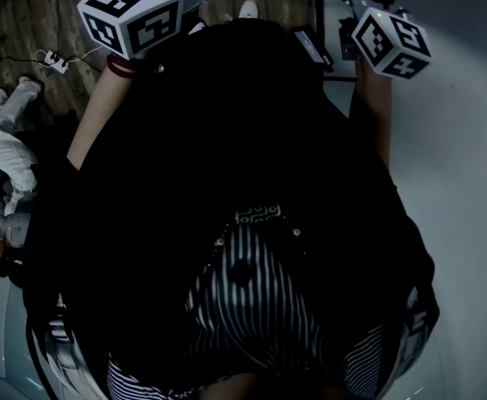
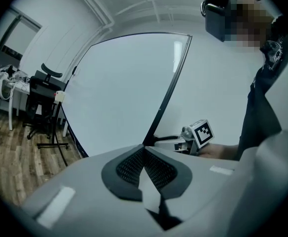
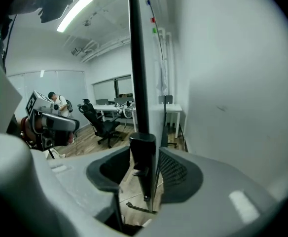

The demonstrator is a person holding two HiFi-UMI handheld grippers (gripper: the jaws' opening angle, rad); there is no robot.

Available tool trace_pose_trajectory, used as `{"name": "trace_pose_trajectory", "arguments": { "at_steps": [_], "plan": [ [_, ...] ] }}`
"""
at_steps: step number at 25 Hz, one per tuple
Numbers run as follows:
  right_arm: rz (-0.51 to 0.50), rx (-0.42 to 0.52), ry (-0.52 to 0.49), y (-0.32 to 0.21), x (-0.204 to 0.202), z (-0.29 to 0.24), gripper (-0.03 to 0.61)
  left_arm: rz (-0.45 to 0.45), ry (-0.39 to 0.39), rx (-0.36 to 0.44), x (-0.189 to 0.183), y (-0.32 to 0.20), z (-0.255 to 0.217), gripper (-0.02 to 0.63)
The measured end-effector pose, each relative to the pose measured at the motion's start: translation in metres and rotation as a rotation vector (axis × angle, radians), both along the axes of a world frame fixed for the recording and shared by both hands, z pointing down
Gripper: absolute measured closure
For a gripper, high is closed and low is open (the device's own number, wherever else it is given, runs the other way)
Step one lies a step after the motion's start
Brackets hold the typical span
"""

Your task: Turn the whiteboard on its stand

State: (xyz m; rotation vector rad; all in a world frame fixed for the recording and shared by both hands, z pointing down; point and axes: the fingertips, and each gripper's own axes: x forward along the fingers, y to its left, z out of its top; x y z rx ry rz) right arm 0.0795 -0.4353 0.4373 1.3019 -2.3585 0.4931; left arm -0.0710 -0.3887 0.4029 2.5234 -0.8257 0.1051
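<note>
The whiteboard [image 2: 124, 93] fills the left gripper view, a big white panel with a dark frame edge [image 2: 168, 88]. That edge runs down into my left gripper [image 2: 144, 149], whose pads are shut on it. In the right gripper view the board's dark frame [image 3: 136, 58] stands upright, with its white face [image 3: 223, 83] to the right. My right gripper [image 3: 144, 168] is shut on the frame at a black corner cap [image 3: 143, 149]. In the head view only the marker cubes of the left gripper [image 1: 133, 12] and the right gripper [image 1: 391, 42] show; their jaws are hidden.
My dark top and striped clothing fill the head view. A person [image 1: 6, 140] is low at the left by a power strip [image 1: 56, 59] on the wooden floor. Office chairs [image 3: 97, 120], desks [image 3: 134, 110] and a black stand [image 2: 53, 137] lie beyond the board.
</note>
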Motion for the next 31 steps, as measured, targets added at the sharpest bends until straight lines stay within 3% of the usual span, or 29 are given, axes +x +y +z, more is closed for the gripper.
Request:
{"name": "trace_pose_trajectory", "arguments": {
  "at_steps": [2, 4, 7, 12, 18, 24, 31],
  "plan": [
    [0.028, 0.0, -0.01, 0.007, 0.015, -0.002, 0.41, 0.001, -0.001, 0.023, -0.002, 0.0, -0.005, 0.616],
    [0.038, 0.0, -0.066, 0.01, 0.02, -0.003, 0.487, -0.002, -0.002, 0.035, -0.008, -0.005, -0.003, 0.617],
    [-0.017, 0.036, -0.123, 0.002, -0.005, 0.011, 0.577, -0.009, 0.003, 0.036, -0.024, -0.021, 0.016, 0.617],
    [-0.133, 0.089, -0.189, 0.006, -0.062, 0.018, 0.577, -0.006, 0.023, 0.054, -0.032, -0.033, 0.036, 0.616],
    [-0.239, 0.086, -0.273, -0.013, -0.088, 0.013, 0.577, -0.041, 0.037, 0.092, -0.041, -0.047, 0.036, 0.616],
    [-0.334, 0.095, -0.265, -0.006, -0.118, 0.062, 0.577, -0.1, 0.019, 0.09, -0.065, -0.037, 0.084, 0.615],
    [-0.386, 0.084, -0.268, 0.0, -0.171, 0.056, 0.577, -0.134, 0.018, 0.095, -0.107, -0.025, 0.082, 0.616]
  ]
}}
